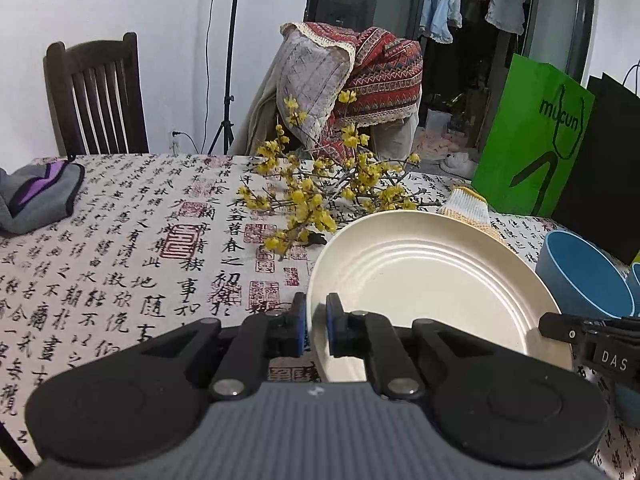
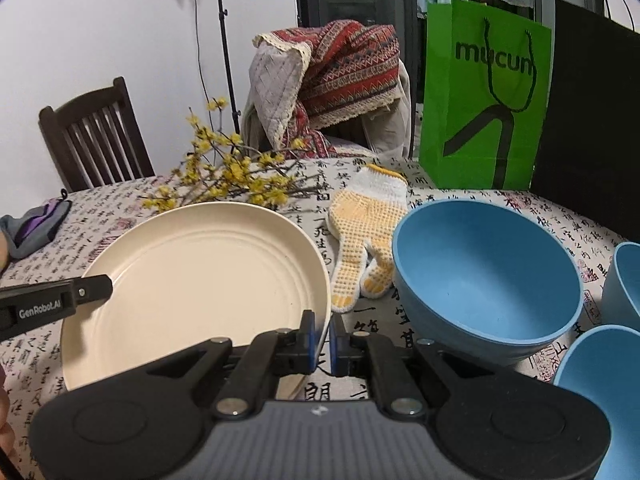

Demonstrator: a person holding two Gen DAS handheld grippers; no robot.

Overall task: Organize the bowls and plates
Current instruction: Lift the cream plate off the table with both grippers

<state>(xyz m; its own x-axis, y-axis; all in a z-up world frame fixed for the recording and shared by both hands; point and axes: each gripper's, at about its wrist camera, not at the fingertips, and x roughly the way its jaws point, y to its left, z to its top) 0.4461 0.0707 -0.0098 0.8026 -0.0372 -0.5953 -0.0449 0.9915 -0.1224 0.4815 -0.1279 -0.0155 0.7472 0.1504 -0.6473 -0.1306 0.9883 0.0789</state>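
The left gripper (image 1: 316, 320) has its jaws closed narrow on the rim of the cream plate (image 1: 432, 280), gripping it at about 8 o'clock of the plate in the left wrist view. The right gripper (image 2: 323, 340) has its jaws pinched on the same plate (image 2: 192, 280) at about 4 o'clock in the right wrist view. The plate is tilted, with the surface (image 1: 120, 240) showing under its near rim in both views.

At 3 o'clock of the plate, the right wrist view shows a large blue bowl (image 2: 488, 276) sitting whole, with two more blue bowls at the right edge (image 2: 628, 280) (image 2: 600, 392); the left wrist view catches only part of one blue bowl (image 1: 580, 276). The right view alone shows "GenRobot.AI" printed on the left gripper's finger at 9 o'clock; the left view alone shows "DAS" on the right gripper at 3 o'clock.

Between plate and large bowl, toward 12 o'clock, lies a white and yellow dotted glove (image 2: 368, 240), mostly hidden behind the plate in the left view. Past the plate at 12 o'clock lie yellow flower branches (image 1: 320, 192). A grey and purple pouch (image 1: 36, 196) sits at 9 o'clock. The cloth on the surface is printed with Chinese calligraphy and red seals.

Farther, at 2 o'clock, stands a green paper bag (image 2: 484, 96) reading "mucun". A wooden chair (image 1: 96, 96) stands at 10 o'clock, and a patterned cloth (image 1: 360, 68) drapes another chair at 12.
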